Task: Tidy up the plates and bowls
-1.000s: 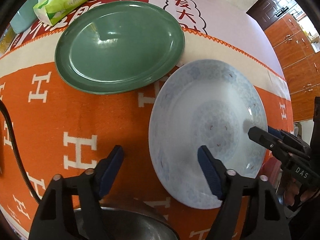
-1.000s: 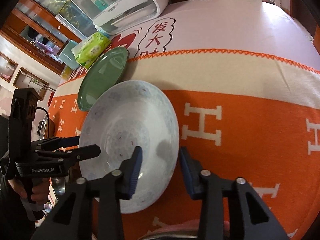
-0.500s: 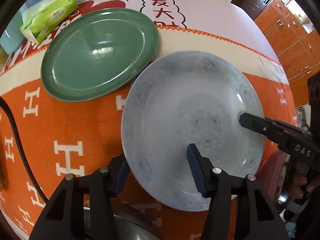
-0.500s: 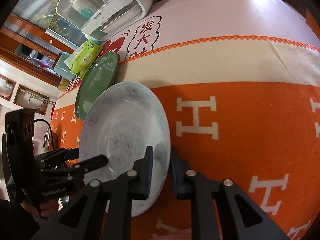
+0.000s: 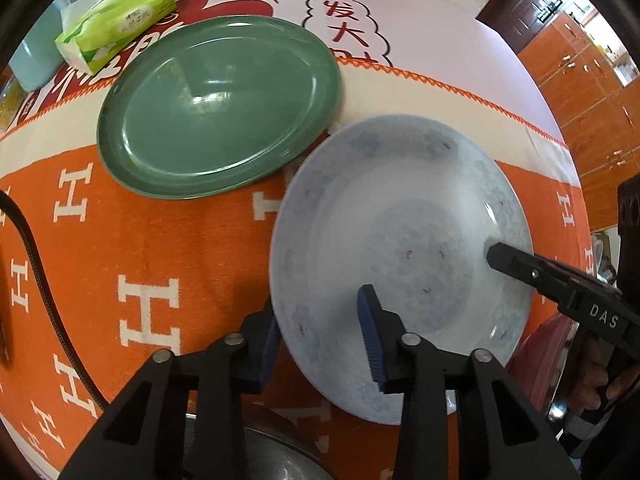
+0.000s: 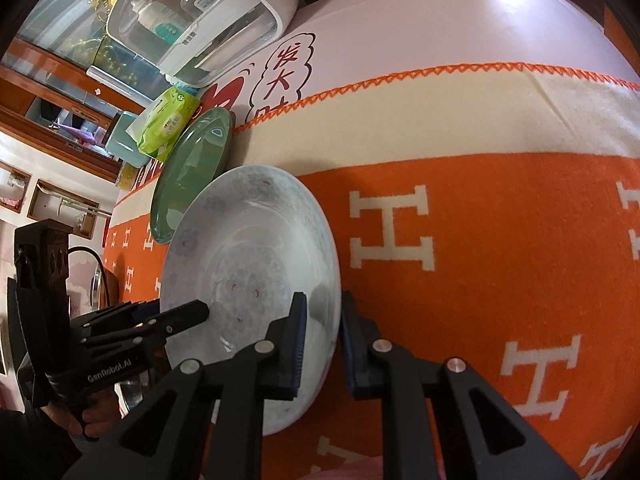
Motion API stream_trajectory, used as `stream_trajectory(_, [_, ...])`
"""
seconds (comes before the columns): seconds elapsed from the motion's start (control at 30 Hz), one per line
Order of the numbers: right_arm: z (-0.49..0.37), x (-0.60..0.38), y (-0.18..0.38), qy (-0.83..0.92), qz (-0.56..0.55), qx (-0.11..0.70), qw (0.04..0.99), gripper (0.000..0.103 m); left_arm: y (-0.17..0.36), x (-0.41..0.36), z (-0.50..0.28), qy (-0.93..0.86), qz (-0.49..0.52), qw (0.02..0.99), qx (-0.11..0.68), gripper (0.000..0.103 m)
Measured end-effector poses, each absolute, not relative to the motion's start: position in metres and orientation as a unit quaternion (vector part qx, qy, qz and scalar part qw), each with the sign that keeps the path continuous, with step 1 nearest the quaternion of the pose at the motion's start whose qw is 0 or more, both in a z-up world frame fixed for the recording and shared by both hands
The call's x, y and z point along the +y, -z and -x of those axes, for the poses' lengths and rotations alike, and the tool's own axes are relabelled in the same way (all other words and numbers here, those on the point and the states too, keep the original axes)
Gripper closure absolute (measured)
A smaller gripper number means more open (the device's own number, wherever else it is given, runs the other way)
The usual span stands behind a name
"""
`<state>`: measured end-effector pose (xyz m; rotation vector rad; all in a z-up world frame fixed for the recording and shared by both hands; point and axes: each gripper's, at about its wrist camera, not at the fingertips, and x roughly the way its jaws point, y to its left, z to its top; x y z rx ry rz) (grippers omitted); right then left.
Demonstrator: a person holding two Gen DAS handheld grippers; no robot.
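Note:
A pale blue patterned plate [image 5: 404,248] is lifted and tilted above the orange blanket, next to a green oval plate [image 5: 218,106] lying flat. My left gripper [image 5: 320,334] has its jaws closed over the near-left rim of the blue plate. My right gripper [image 6: 322,326] is shut on the opposite rim of the blue plate [image 6: 248,264]; it shows in the left wrist view [image 5: 496,252] too. The green plate [image 6: 192,172] lies beyond it.
A green tissue pack [image 5: 116,20] and a white lidded box [image 6: 200,20] sit at the table's far side. A steel bowl [image 5: 264,452] lies under my left gripper. A black cable [image 5: 36,276] runs at the left.
Both grippers have closed onto the blue plate's opposite rims. The plate has come up off the blanket and tilted.

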<state>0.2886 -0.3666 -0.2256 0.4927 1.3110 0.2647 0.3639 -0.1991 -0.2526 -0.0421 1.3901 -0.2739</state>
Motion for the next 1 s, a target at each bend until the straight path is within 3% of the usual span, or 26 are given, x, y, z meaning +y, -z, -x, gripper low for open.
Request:
stream_trajectory(0.23, [-0.276, -0.364, 0.224, -0.118, -0.241, 0.610, 0.745, 0.087, 0.241, -0.181, -0.357, 0.109, 0.016, 0.766, 0.633, 0.077])
stream_trajectory(1.0, [-0.230, -0.368, 0.160, -0.127, -0.261, 0.537, 0.793, 0.087, 0.157, -0.165, -0.323, 0.165, 0.076, 0.822, 0.540, 0.078])
